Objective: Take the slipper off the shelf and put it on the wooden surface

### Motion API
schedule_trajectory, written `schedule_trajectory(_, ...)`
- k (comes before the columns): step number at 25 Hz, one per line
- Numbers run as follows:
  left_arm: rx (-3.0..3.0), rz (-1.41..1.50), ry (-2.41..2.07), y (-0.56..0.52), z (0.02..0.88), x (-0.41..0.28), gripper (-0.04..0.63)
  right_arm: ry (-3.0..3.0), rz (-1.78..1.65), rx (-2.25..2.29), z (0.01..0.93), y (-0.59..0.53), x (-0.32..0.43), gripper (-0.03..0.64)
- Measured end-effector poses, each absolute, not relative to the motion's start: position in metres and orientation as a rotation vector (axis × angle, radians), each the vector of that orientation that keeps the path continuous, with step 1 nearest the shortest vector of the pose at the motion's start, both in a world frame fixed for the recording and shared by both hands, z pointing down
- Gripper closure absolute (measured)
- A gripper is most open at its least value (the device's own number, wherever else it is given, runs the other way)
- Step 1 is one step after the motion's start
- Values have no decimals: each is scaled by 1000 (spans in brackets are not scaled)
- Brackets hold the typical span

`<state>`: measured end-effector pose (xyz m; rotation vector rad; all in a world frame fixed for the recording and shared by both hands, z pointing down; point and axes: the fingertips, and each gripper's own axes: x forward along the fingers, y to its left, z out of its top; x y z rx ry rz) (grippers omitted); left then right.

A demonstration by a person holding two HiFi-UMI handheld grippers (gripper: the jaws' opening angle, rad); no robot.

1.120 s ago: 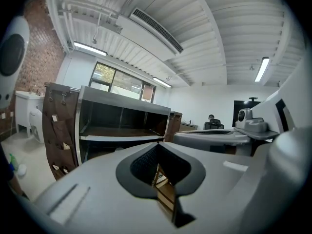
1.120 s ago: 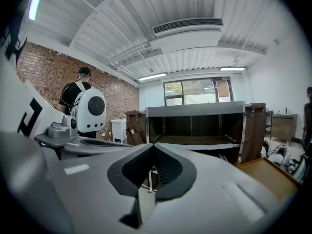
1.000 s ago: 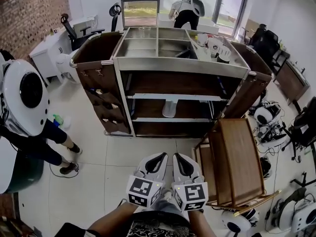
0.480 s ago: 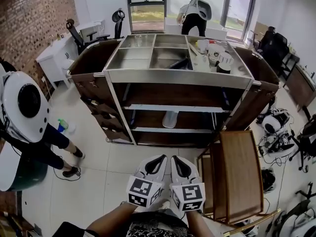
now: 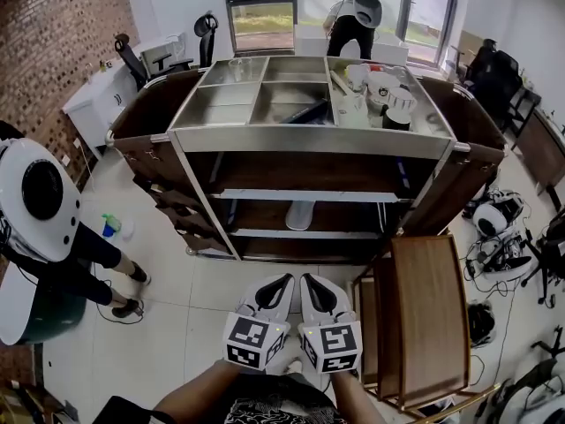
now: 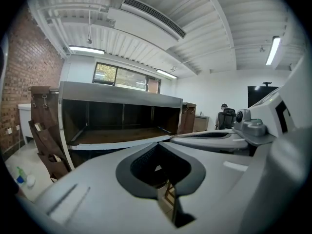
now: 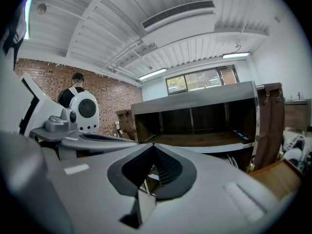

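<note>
A pale slipper (image 5: 300, 215) lies on the middle shelf of the dark wood and steel cart (image 5: 309, 140). A wooden surface (image 5: 430, 307) with raised rails stands on the floor to the cart's right. My left gripper (image 5: 286, 280) and right gripper (image 5: 308, 280) sit side by side low in the head view, a stretch of floor short of the cart. Both point at its shelves, shut and empty. In the left gripper view the left gripper (image 6: 158, 143) faces the cart (image 6: 117, 97). The right gripper (image 7: 153, 146) faces the cart (image 7: 195, 103), with the wooden surface (image 7: 274, 176) at lower right. The slipper is hidden in both gripper views.
A person with a white round device (image 5: 40, 193) stands at the left, another person (image 5: 355, 16) bends at the back window. Cups and utensils (image 5: 380, 91) fill the cart's top trays. White devices and cables (image 5: 496, 219) lie on the floor at right. A green bottle (image 5: 108, 226) stands by the cart's left.
Both grippers have moved together toward the cart, which now looms larger and nearer in the head view. Both stay shut and empty.
</note>
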<state>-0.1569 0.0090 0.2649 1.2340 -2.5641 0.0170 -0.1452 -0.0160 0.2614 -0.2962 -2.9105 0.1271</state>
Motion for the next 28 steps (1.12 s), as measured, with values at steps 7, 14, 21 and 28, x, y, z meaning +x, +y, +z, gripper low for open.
schedule_trajectory(7,1208,-15,-2589,1,275,-200,591,-2903,106,-283,273,-29,-182,617)
schedule_trajectory(14,1231,-26,-2586,-5,298,-256,591,-2883,81,-266,298,-35,-235,617)
schedule_trajectory(21,1234,-40,-2551,-13,356,-302,591,-2883,101,-193,352,-50,-291,614)
schedule_trajectory(28,1211,-73,-2566,-17,398,-343,591,-2894,161,-157,404,-56,-334,591)
